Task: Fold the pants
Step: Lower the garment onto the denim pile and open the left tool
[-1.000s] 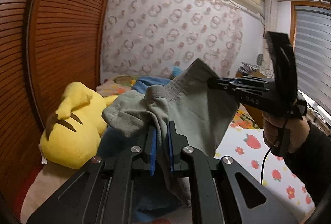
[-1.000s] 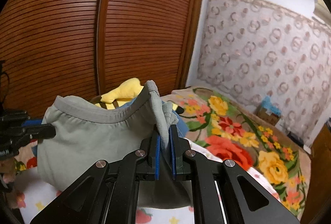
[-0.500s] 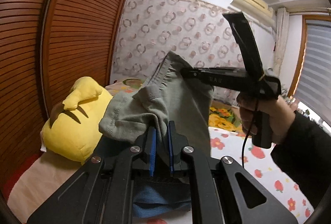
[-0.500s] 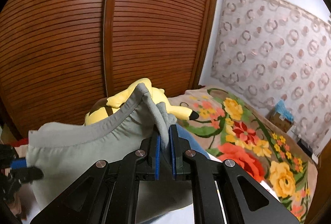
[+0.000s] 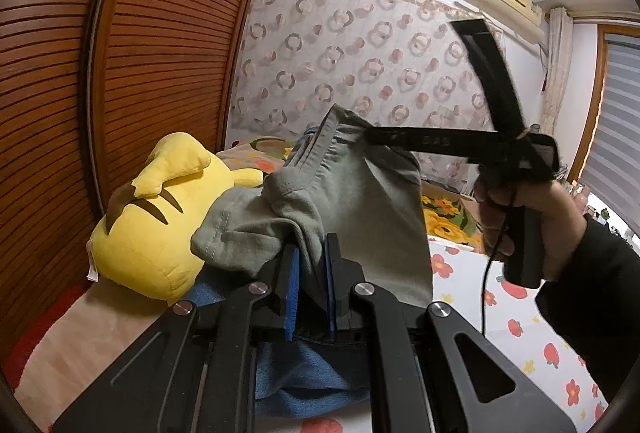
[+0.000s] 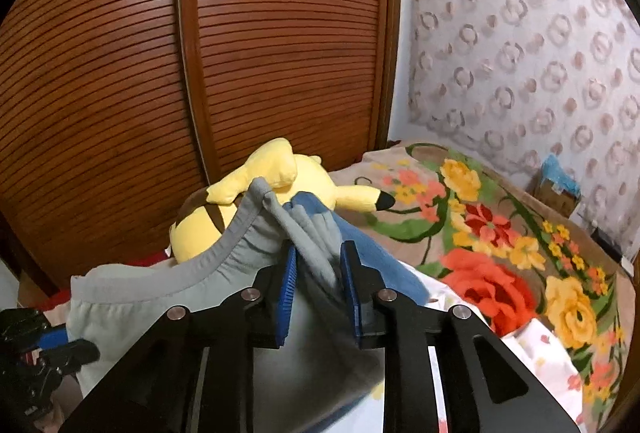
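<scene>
Left gripper (image 5: 310,273): clamped tight on a bunched corner of the grey pants (image 5: 360,217), low centre of the left wrist view. Right gripper (image 6: 318,285): jaws parted, fabric wad sitting loose between the blue pads, not visibly squeezed; likely letting go.

Pants held in the air above the bed (image 6: 520,233). Waistband (image 6: 160,285) strung between the two grippers, long axis from centre to lower left in the right wrist view. Body of the cloth hanging below it.

Soft knit, ribbed elastic band, limp, folds easily. Blue garment (image 5: 304,389) beneath, yellow plush toy (image 5: 160,225) left of centre.

Probably mid regrip. Risk: right corner dropping and the band sagging to the left.
</scene>
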A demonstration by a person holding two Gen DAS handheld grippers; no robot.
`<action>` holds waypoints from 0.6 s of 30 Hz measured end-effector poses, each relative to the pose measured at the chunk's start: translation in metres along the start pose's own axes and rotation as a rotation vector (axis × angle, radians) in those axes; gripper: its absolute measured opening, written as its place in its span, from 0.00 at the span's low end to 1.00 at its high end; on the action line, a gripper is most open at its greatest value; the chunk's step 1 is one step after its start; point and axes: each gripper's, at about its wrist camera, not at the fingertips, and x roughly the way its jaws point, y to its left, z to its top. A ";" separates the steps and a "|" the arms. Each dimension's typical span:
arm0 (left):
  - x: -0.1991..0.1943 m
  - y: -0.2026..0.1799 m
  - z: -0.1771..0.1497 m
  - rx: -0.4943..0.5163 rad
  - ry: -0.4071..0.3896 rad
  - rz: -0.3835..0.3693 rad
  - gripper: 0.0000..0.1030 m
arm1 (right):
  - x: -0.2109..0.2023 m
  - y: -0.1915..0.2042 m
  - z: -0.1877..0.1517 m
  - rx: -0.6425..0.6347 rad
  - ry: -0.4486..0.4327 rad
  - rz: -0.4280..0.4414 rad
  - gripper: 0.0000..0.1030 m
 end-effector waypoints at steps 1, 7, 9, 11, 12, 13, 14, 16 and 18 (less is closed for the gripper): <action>0.000 0.000 0.000 0.000 0.003 0.002 0.11 | -0.003 -0.003 -0.001 0.004 -0.002 0.000 0.24; 0.001 0.002 -0.005 -0.002 0.024 0.017 0.11 | -0.007 -0.010 -0.017 0.022 0.027 -0.009 0.24; 0.001 0.003 -0.007 -0.001 0.030 0.022 0.11 | -0.006 -0.011 -0.019 0.029 0.035 -0.022 0.24; 0.002 0.003 -0.009 0.001 0.039 0.026 0.11 | -0.003 -0.011 -0.019 0.039 0.038 -0.031 0.24; 0.002 0.003 -0.009 0.004 0.043 0.030 0.11 | -0.002 -0.011 -0.019 0.042 0.040 -0.047 0.24; 0.002 0.003 -0.010 0.007 0.047 0.033 0.11 | 0.001 -0.011 -0.018 0.045 0.043 -0.066 0.24; 0.003 0.003 -0.010 0.008 0.050 0.035 0.11 | 0.002 -0.012 -0.017 0.053 0.046 -0.081 0.24; 0.002 0.004 -0.010 0.006 0.057 0.035 0.11 | 0.003 -0.010 -0.016 0.076 0.043 -0.076 0.24; 0.000 0.003 -0.009 0.012 0.062 0.038 0.11 | -0.001 -0.007 -0.016 0.084 0.032 -0.075 0.24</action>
